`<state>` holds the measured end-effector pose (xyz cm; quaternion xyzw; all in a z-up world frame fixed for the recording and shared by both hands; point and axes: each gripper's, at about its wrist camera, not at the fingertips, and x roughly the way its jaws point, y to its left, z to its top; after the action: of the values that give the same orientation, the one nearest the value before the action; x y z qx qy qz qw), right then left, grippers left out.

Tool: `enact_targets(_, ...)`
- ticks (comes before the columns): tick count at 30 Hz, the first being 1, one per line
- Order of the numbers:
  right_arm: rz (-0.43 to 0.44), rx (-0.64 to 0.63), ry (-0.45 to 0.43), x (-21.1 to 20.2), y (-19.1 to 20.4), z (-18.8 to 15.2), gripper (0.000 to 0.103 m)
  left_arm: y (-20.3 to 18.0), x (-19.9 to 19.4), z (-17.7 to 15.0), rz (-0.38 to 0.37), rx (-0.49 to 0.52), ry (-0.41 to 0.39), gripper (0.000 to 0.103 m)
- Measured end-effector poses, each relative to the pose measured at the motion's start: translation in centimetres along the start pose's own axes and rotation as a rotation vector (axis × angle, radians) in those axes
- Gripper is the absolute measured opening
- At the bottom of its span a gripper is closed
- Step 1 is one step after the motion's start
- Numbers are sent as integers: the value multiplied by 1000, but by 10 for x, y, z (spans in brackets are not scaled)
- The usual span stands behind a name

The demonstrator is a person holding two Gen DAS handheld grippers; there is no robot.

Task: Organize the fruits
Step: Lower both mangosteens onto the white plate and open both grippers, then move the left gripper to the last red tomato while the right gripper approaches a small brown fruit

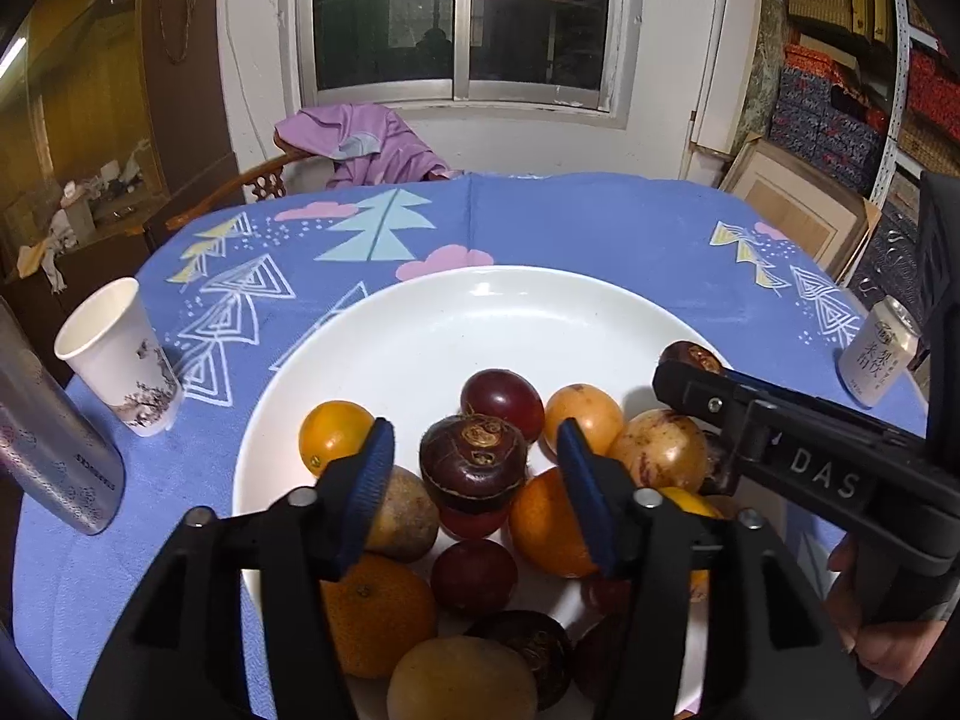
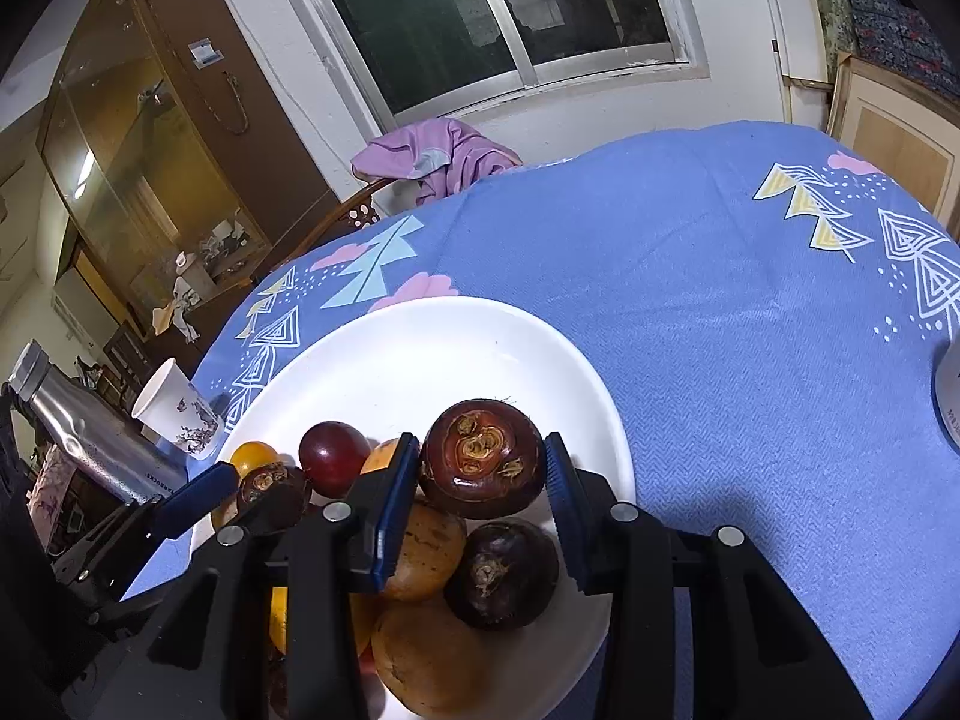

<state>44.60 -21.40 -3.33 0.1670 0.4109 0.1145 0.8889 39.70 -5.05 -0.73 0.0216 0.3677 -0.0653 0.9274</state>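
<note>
The table [image 1: 600,222] wears a blue cloth printed with trees, and the white plate [image 1: 432,324] at its near side is the landmark for everything else: its far half is bare, its near half heaped with fruit. On that heap lie the oranges [image 1: 375,615], round, firm and fairly weighty, with dimpled skin that should hold well if pinched across the widest part. Beside them, toward the plate's middle, sit red plums [image 1: 501,399], smooth and glossy, likely slippery and easily bruised, so a gentle squeeze across the belly seems wise. Smaller again are the dark water chestnuts: hard, light, squat, with flattened tops and shiny flanks, best taken on opposite sides of the girth. One water chestnut [image 1: 474,462] rests atop the pile at the plate's near centre, standing between the blue pads of the left tool [image 1: 477,480], whose jaws stand apart with a clear gap to each side of it, so nothing is gripped. The right tool [image 2: 480,474], over the plate's right edge, is closed on a second water chestnut [image 2: 483,459], both pads against its sides. Left of the plate stand a paper cup [image 1: 117,354] and a steel bottle [image 1: 51,432]; right of it, a drinks can [image 1: 879,354].
</note>
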Motion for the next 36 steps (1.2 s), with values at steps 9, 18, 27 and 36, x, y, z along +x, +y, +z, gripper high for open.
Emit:
enact_targets(9,8,8,-18,-7,-3,3,44,-5,-13,2,60,33,-71,79)
enact_targets(18,22,1,-39,-17,1,6,44,-4,-23,5,88,33,-113,87)
enact_targets(27,53,9,-76,-48,9,4,51,2,-54,5,77,-11,-139,95)
enact_targets(36,132,-78,-21,-112,17,-39,53,-17,-111,-85,-123,112,-19,95)
